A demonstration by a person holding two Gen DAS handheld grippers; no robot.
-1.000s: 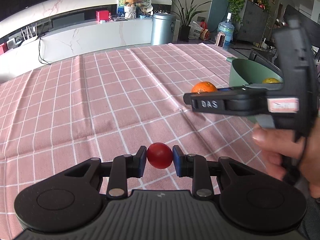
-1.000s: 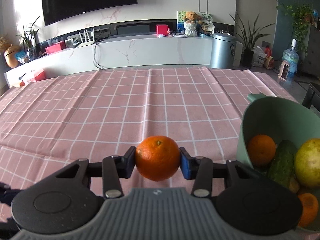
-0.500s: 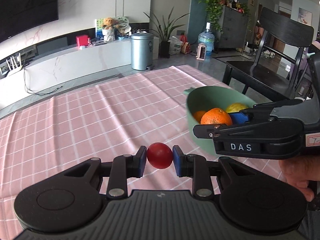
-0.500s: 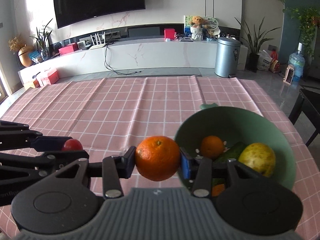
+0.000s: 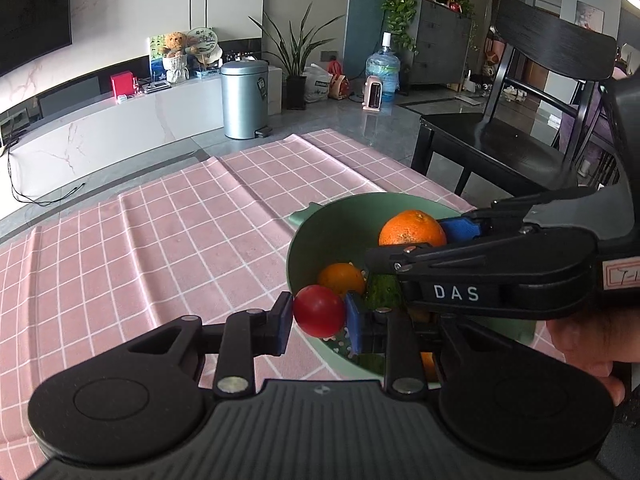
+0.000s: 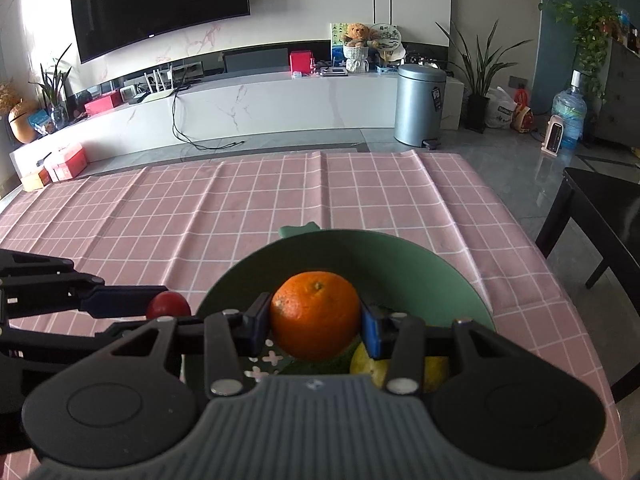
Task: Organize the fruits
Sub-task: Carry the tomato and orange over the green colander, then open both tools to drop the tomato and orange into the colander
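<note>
My left gripper (image 5: pixel 319 316) is shut on a small red tomato (image 5: pixel 319 311) and holds it at the near left rim of the green bowl (image 5: pixel 316 236). My right gripper (image 6: pixel 316 322) is shut on an orange (image 6: pixel 316 314) and holds it over the bowl (image 6: pixel 448 280). The orange also shows in the left wrist view (image 5: pixel 412 228), and the tomato shows in the right wrist view (image 6: pixel 168 306). Inside the bowl lie another orange (image 5: pixel 342 276), a green cucumber (image 5: pixel 382 290) and a yellow fruit (image 6: pixel 370 364).
The bowl stands on a pink checked tablecloth (image 5: pixel 160 240) near the table's right edge. A black chair (image 5: pixel 520 132) stands beyond that edge. A grey bin (image 6: pixel 420 104) and a white TV bench (image 6: pixel 260 108) are on the floor far behind.
Both grippers have moved right towards the bowl with their fruit. The orange now hangs over the bowl and the tomato has reached its rim.
</note>
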